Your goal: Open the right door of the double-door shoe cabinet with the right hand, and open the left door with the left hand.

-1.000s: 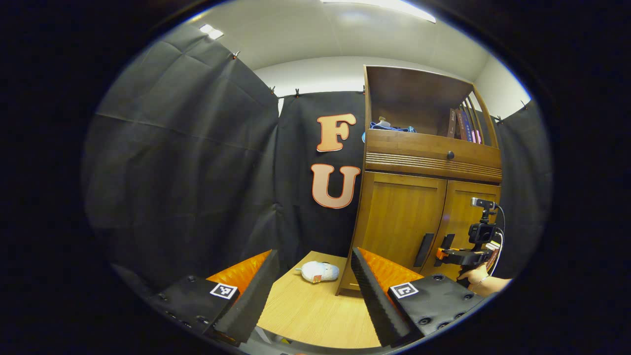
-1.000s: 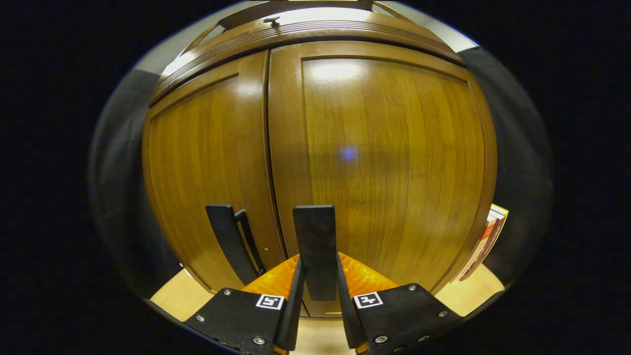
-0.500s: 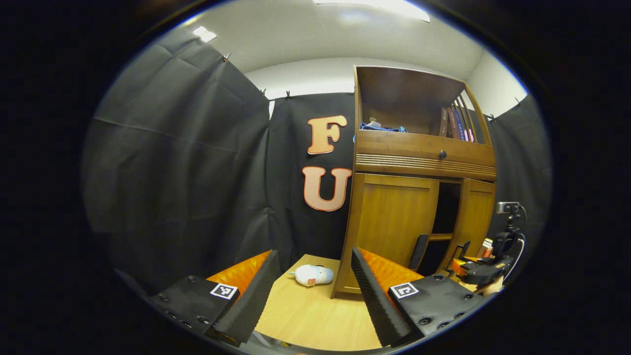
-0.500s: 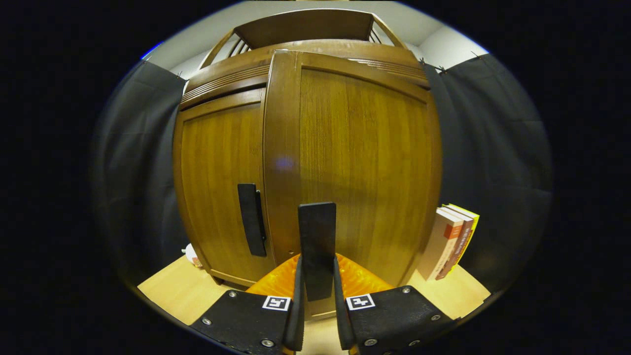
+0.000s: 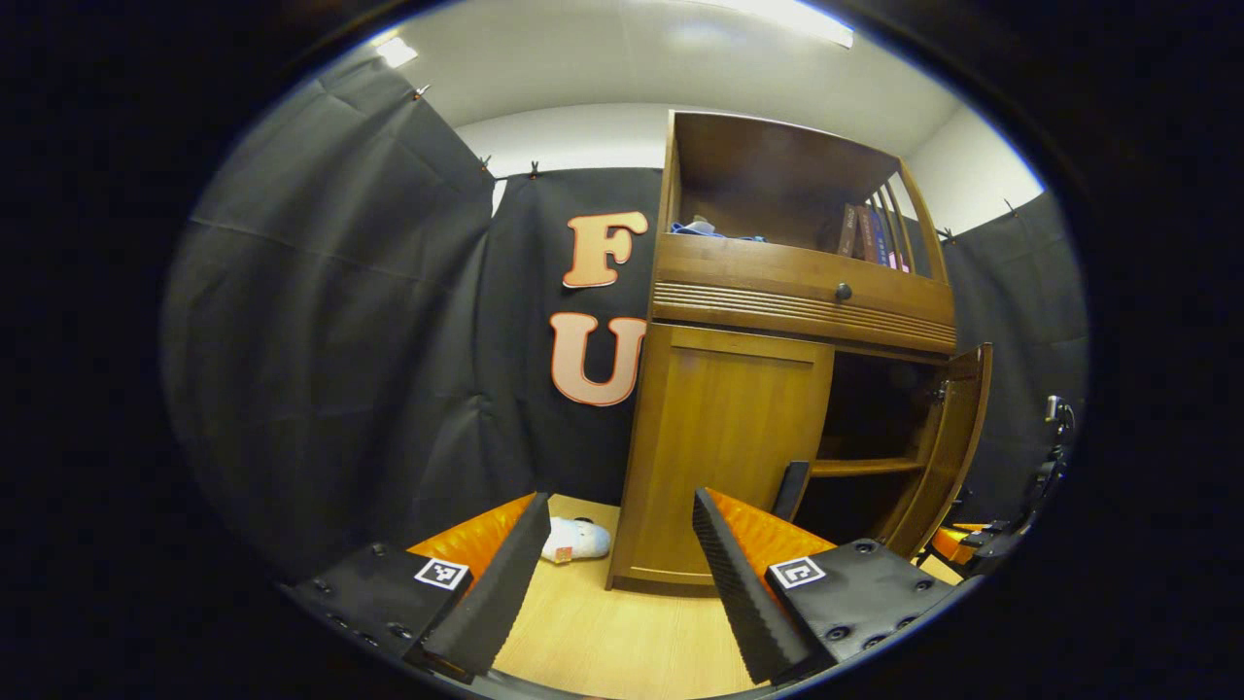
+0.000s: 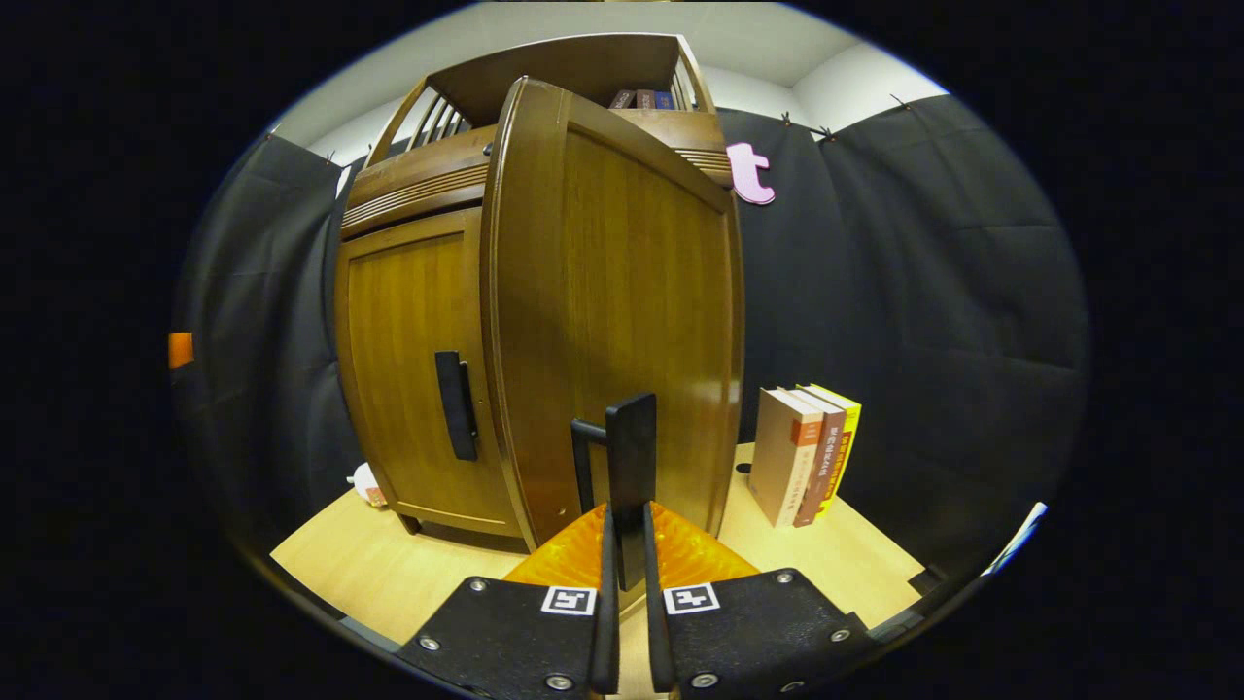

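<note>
Wooden shoe cabinet (image 5: 777, 321) on tabletop (image 6: 389, 569), right door (image 6: 622, 311) swung open, right claw (image 6: 625, 593) clenched on its handle (image 6: 630, 467), left door (image 5: 724, 457) closed, left claw (image 5: 612, 574) released wide, apart from it.

Ahead of the left gripper (image 5: 617, 583), bare tabletop (image 5: 622, 642) lies free up to the closed left door (image 5: 724, 457); its handle (image 5: 792, 489) shows just past the right finger. A white plush toy (image 5: 575, 540) lies ahead-left by the cabinet's corner. The swung-out right door (image 6: 622, 321) rises directly before the right gripper (image 6: 625, 583), whose jaws clamp its handle (image 6: 630, 467). Upright books (image 6: 807, 452) stand ahead-right, with bare tabletop between.
</note>
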Motion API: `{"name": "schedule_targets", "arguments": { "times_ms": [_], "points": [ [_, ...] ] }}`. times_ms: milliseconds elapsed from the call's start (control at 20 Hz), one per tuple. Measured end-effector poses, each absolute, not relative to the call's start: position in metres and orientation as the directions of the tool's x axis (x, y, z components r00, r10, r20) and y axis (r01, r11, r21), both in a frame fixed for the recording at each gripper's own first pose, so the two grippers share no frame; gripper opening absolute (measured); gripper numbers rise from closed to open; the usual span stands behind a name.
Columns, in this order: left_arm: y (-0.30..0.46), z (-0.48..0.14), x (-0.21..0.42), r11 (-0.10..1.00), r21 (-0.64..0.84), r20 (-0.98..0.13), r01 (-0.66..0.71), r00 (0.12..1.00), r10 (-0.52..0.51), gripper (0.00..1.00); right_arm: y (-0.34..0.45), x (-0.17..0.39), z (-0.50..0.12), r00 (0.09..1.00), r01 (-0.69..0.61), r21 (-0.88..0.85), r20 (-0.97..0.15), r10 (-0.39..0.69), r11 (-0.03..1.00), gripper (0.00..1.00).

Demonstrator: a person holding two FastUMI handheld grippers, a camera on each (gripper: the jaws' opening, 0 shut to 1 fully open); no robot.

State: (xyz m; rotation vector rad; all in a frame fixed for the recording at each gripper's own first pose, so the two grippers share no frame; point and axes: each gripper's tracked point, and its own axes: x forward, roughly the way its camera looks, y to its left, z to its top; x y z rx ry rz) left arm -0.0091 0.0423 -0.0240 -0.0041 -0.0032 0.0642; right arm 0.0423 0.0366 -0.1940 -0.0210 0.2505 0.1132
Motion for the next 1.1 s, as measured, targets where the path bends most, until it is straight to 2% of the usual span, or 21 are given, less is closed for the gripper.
{"name": "schedule_targets", "arguments": {
  "times_ms": [50,100,150,200,250,300,350,400,450,500,650,700,900,950,1000,1050,1100],
  "points": [
    [0.035,-0.026,-0.004,0.999,-0.006,-0.002,-0.047,0.999,0.047,0.94,0.027,0.039,-0.194,0.962,-0.102,-0.007,-0.255,0.097,0.995,0.10],
    [0.026,-0.029,0.001,1.000,-0.010,-0.006,-0.030,1.000,0.030,0.96,0.016,0.036,-0.193,0.962,-0.086,-0.006,-0.259,0.082,0.996,0.12],
    [0.018,-0.032,0.004,1.000,-0.013,-0.011,-0.013,1.000,0.013,0.96,0.002,0.030,-0.190,0.964,-0.065,-0.006,-0.259,0.061,0.998,0.06],
    [0.012,-0.035,0.007,1.000,-0.015,-0.015,0.003,1.000,-0.003,0.94,-0.011,0.030,-0.190,0.966,-0.041,-0.008,-0.257,0.038,0.999,0.03],
    [0.005,-0.037,0.009,1.000,-0.016,-0.019,0.015,1.000,-0.015,0.96,-0.027,0.028,-0.188,0.967,-0.016,-0.011,-0.255,0.012,1.000,0.08],
    [-0.001,-0.039,0.011,1.000,-0.015,-0.024,0.026,0.999,-0.026,0.96,-0.039,0.028,-0.188,0.967,0.001,-0.014,-0.254,-0.004,1.000,0.00],
    [-0.006,-0.041,0.013,0.999,-0.014,-0.027,0.035,0.999,-0.036,0.94,-0.051,0.029,-0.188,0.966,0.018,-0.015,-0.258,-0.021,1.000,0.00],
    [-0.014,-0.043,0.017,0.999,-0.014,-0.030,0.044,0.999,-0.045,0.94,-0.061,0.029,-0.188,0.965,0.025,-0.014,-0.261,-0.028,1.000,0.05],
    [-0.019,-0.045,0.019,0.999,-0.015,-0.034,0.052,0.998,-0.053,0.94,-0.067,0.029,-0.188,0.966,0.019,-0.009,-0.257,-0.020,1.000,0.05],
    [-0.024,-0.046,0.020,0.998,-0.016,-0.038,0.061,0.997,-0.061,0.94,-0.075,0.025,-0.183,0.968,0.004,-0.004,-0.251,-0.004,1.000,0.00],
    [-0.040,-0.051,0.029,0.996,-0.025,-0.043,0.082,0.996,-0.083,0.97,-0.096,0.027,-0.184,0.969,-0.013,-0.013,-0.246,0.010,1.000,0.00],
    [-0.045,-0.053,0.034,0.996,-0.027,-0.046,0.086,0.995,-0.088,0.94,-0.103,0.028,-0.184,0.969,-0.015,-0.010,-0.247,0.012,1.000,0.00],
    [-0.058,-0.056,0.049,0.995,-0.014,-0.037,0.102,0.994,-0.102,0.94,-0.120,0.028,-0.184,0.969,-0.038,0.008,-0.246,0.039,0.999,0.00],
    [-0.062,-0.057,0.054,0.994,-0.012,-0.033,0.108,0.994,-0.108,0.94,-0.129,0.024,-0.182,0.971,-0.031,-0.005,-0.238,0.029,0.999,0.07],
    [-0.069,-0.059,0.059,0.993,-0.009,-0.029,0.115,0.993,-0.115,0.94,-0.139,0.020,-0.178,0.973,-0.024,-0.007,-0.230,0.021,1.000,0.02],
    [-0.075,-0.062,0.067,0.992,-0.006,-0.029,0.125,0.992,-0.125,0.94,-0.149,0.015,-0.173,0.976,-0.005,-0.001,-0.219,0.005,1.000,0.07],
    [-0.082,-0.067,0.075,0.991,-0.005,-0.030,0.132,0.991,-0.132,0.94,-0.154,0.009,-0.170,0.978,-0.001,0.009,-0.210,0.003,1.000,0.07]
  ]
}}
